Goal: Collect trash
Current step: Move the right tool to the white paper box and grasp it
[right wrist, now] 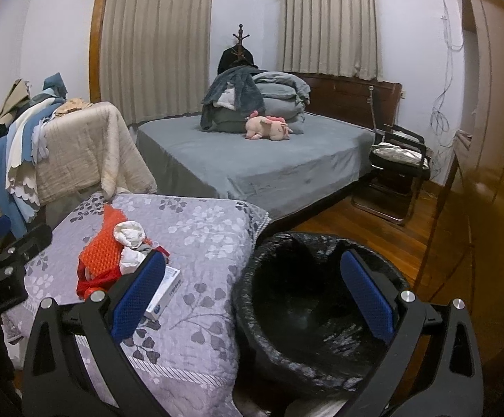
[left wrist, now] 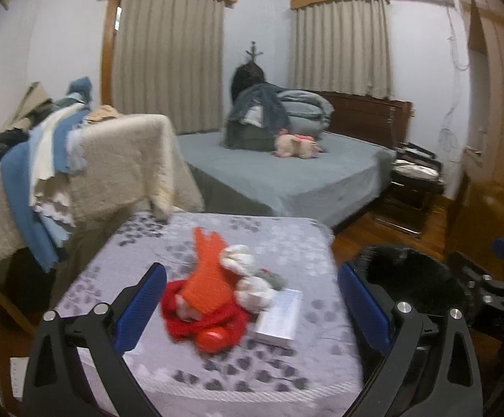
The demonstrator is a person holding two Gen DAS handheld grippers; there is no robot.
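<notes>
A small heap of trash lies on the lilac leaf-print quilt (left wrist: 286, 243): an orange net (left wrist: 205, 271), red wrapping (left wrist: 213, 323), crumpled white tissues (left wrist: 241, 260) and a flat white box (left wrist: 279, 316). My left gripper (left wrist: 252, 309) hangs open just before the heap, its blue pads on either side. In the right wrist view the same orange net (right wrist: 100, 253), tissues (right wrist: 130, 234) and box (right wrist: 165, 292) lie to the left. My right gripper (right wrist: 253, 292) stands open above the rim of a bin lined with a black bag (right wrist: 307, 312), nothing between its fingers.
A grey bed (right wrist: 269, 163) with folded bedding and a pink plush toy (right wrist: 269, 127) fills the back. Draped cloths cover furniture at left (right wrist: 78, 153). A dark chair (right wrist: 394, 173) stands by a wooden wardrobe (right wrist: 495, 121). Wooden floor (right wrist: 373, 229) lies beyond the bin.
</notes>
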